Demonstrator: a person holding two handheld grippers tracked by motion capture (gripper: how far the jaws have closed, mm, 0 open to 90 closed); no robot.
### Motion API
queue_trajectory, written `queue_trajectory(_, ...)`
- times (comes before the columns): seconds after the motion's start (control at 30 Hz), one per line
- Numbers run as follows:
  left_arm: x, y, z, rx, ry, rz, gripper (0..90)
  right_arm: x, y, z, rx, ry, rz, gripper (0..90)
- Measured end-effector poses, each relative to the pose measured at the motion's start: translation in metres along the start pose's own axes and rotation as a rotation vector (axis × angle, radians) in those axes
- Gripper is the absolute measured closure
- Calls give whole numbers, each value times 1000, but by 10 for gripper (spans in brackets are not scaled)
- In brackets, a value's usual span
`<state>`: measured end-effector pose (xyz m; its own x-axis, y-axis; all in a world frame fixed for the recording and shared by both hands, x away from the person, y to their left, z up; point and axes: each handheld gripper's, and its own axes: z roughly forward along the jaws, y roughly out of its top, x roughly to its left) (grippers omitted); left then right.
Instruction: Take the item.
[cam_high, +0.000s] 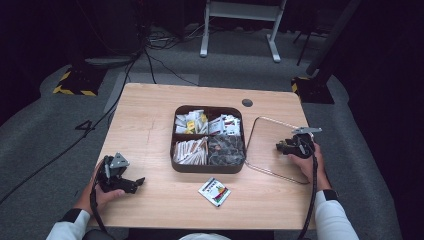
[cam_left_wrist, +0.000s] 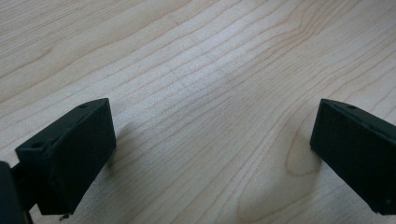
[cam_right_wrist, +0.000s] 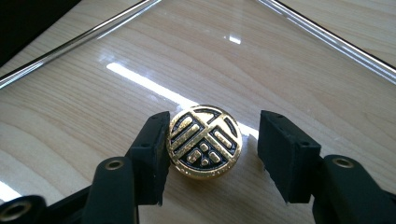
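gold knob (cam_right_wrist: 204, 141) sits between right gripper (cam_right_wrist: 212, 149) jaws, base hidden.

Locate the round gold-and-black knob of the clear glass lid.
The round gold-and-black knob sits between the right gripper's open jaws in the right gripper view, atop the clear glass lid, right of the dark compartment tray.

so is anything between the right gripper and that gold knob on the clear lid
Nothing visible does. The right gripper already has its jaws on either side of the gold knob: one jaw touches or nearly touches it, the other stands a small gap off. Around it lies the bare glass of the clear lid.
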<state>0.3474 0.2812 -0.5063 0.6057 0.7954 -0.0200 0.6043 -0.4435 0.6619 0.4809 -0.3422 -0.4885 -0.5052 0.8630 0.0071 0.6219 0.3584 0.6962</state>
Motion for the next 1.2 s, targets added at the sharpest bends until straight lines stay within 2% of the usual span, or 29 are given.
queue_trajectory(0.23,0,0,0,0,0,0,4,3,3,2,1,12,-26,580)
queue_trajectory(0.77,0,0,0,0,-3,1,3,3,3,1,-3,-1,-56,588)
queue_trajectory(1.0,0,0,0,0,-2,1,4,2,3,-3,-16,1,-49,588)
queue_trajectory(1.1,0,0,0,0,-3,1,3,1,4,-9,-29,-28,-59,588)
queue_trajectory(1.2,0,0,0,0,-3,0,3,-4,2,-14,-48,-24,-32,588)
